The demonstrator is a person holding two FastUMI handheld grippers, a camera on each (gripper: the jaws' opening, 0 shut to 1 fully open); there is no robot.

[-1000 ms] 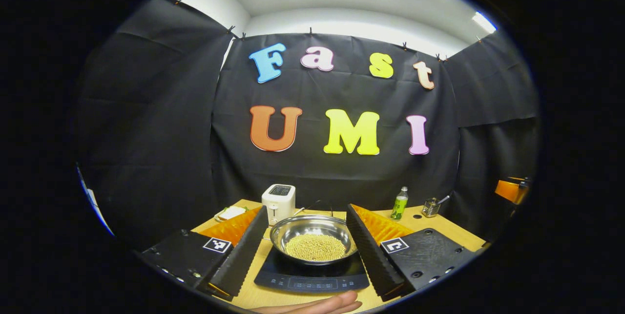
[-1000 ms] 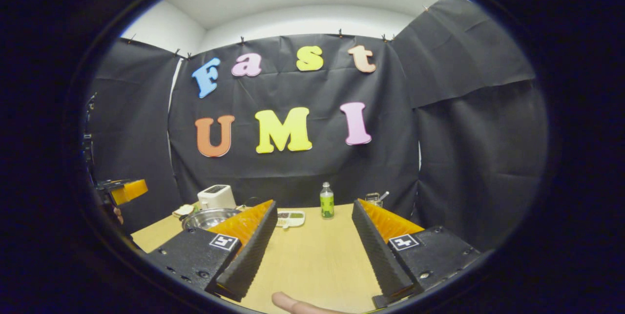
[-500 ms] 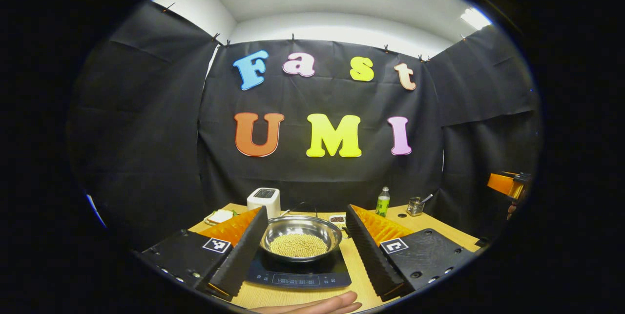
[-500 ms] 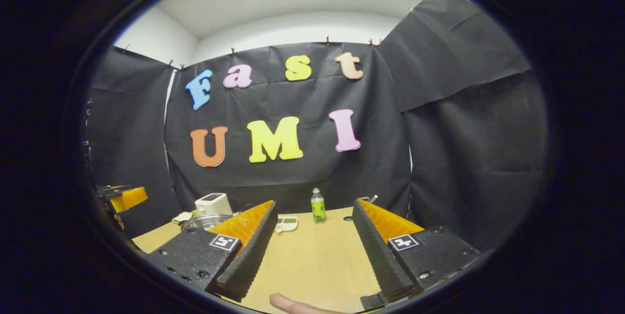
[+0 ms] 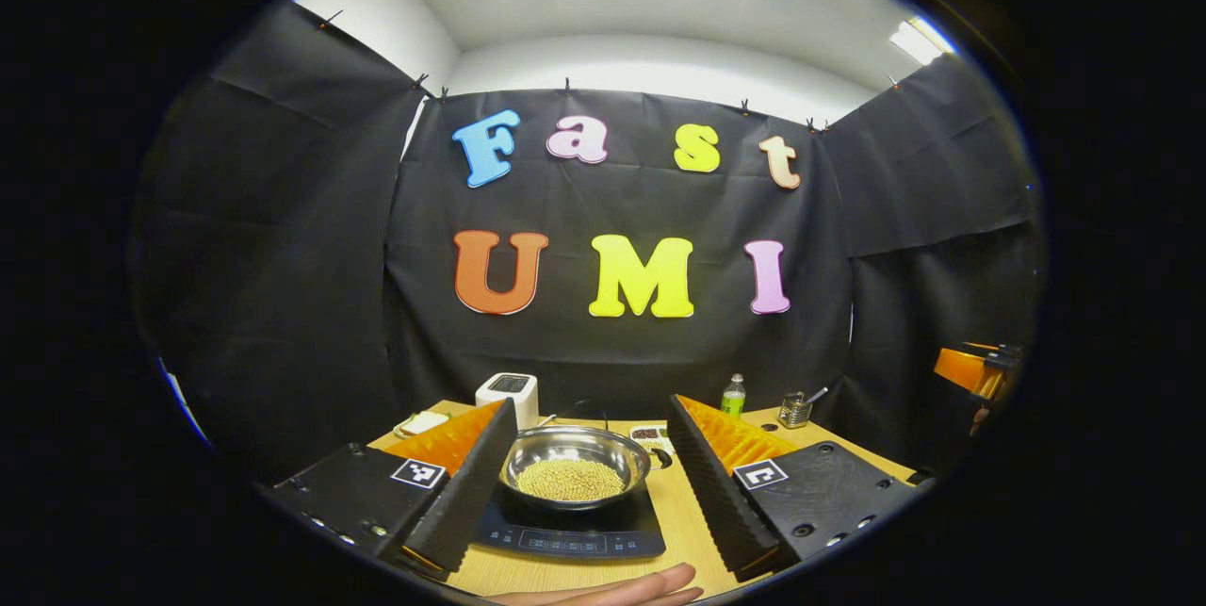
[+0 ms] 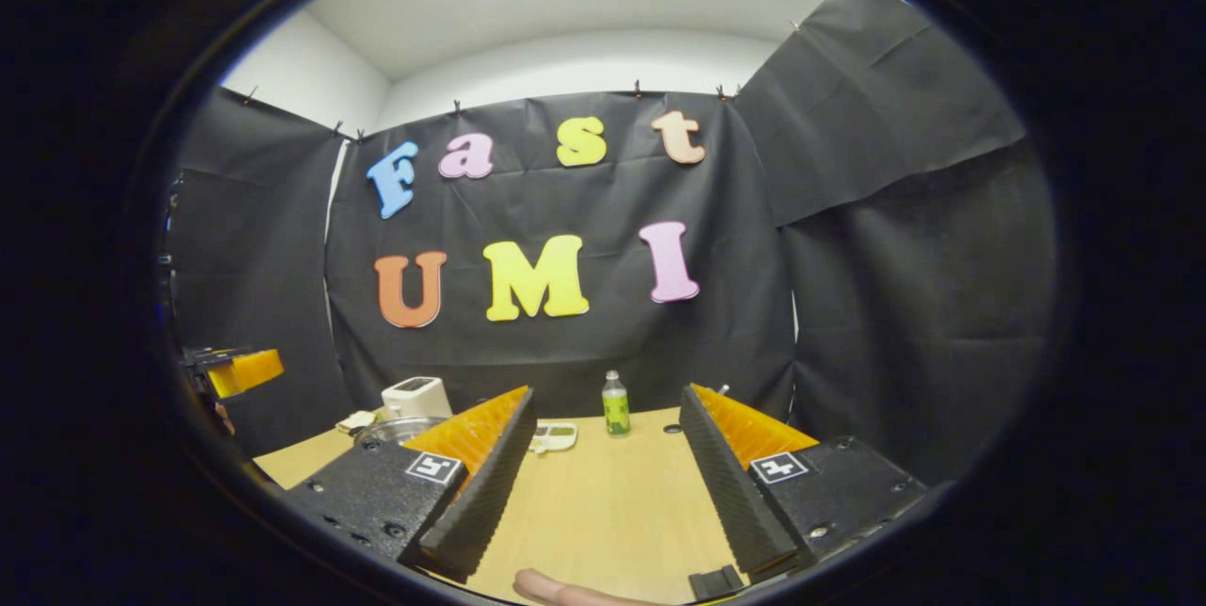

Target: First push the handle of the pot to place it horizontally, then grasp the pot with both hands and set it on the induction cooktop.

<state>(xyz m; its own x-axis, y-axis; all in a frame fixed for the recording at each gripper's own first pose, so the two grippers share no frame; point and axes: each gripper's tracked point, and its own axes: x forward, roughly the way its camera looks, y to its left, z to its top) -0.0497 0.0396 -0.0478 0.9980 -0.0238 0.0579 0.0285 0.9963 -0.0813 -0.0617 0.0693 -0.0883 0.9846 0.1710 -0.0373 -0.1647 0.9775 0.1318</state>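
Steel pot (image 5: 577,466) of yellow beans sits on the induction cooktop (image 5: 565,531); left tongs (image 5: 592,483) and right tongs (image 6: 608,483) both spread apart.

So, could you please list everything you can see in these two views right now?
pot: one, steel, filled with yellowish beans, on the cooktop
induction cooktop: one, black, near table edge
toaster: one, white, back left
bottle: one, green, at the back
divided dish: one, white, mid-table
utensil holder: one, metal, back right
table: one, light wood
left gripper: one, fingers black and orange, open, either side of the pot
right gripper: one, open over bare table
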